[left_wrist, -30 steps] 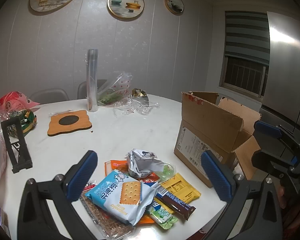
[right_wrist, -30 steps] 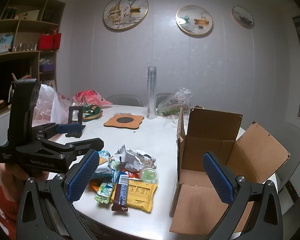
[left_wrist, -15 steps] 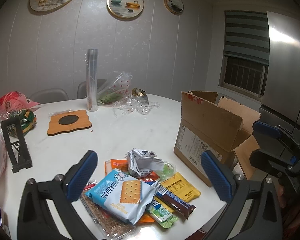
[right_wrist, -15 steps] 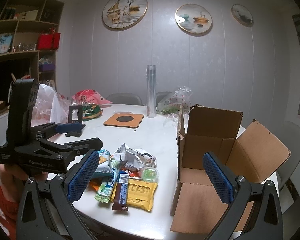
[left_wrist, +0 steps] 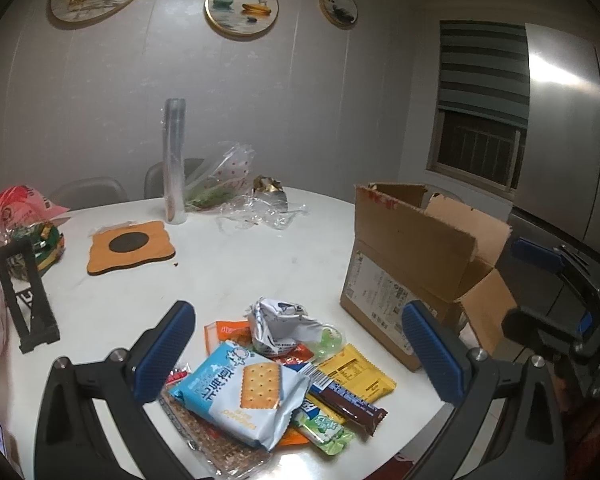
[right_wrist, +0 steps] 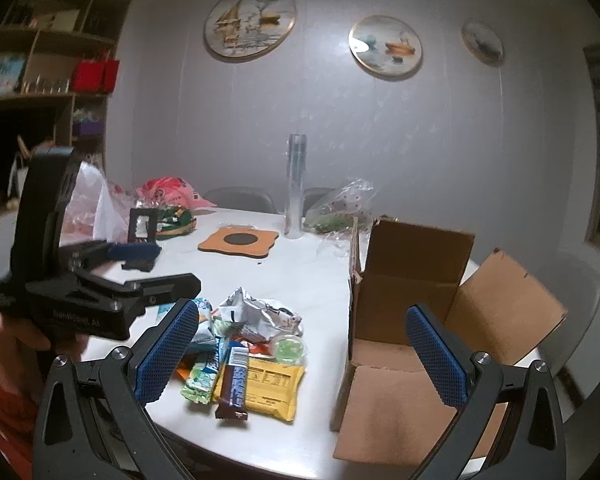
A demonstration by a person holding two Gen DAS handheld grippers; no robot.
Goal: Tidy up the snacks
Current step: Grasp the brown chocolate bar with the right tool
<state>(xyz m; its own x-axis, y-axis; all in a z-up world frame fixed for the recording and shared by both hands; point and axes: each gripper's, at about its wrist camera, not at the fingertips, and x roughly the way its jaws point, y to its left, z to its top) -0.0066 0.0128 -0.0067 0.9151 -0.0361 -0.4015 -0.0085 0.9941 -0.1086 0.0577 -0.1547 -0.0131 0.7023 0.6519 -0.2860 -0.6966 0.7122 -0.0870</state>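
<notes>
**Loose heap at the table's near edge, open box beside it**

Both tongs stood released, jaws spread wide and gripping nothing: the left gripper (left_wrist: pixel 300 348) hovered over the snack heap, the right gripper (right_wrist: pixel 302 350) hung between the heap and the brown cardboard box (right_wrist: pixel 412 300) with its flaps open.

The snacks lay piled at the near edge of the round white table (left_wrist: pixel 240 264), the box just to their right at the same edge. A light-blue cracker packet (left_wrist: pixel 244 394) lay on top, over a clear-wrapped brown slab (left_wrist: pixel 220 444); a dark chocolate bar (left_wrist: pixel 348 400) lay across a flat yellow packet (left_wrist: pixel 360 368), and a green sweet wrapper (left_wrist: pixel 326 432) sat nearest the rim.

The likely trouble: slick, overlapping packets could slide when one was pulled, and those by the rim could be pushed off the table. A wide jaw might pinch two wrappers at once. The crumpled silver foil bag (left_wrist: pixel 280 326) would probably collapse in a grip.

Much of the orange packet (left_wrist: pixel 226 330) was buried under the others. The box floor was partly hidden behind the right gripper's fingers, and the small print on the wrappers could not be read.
</notes>
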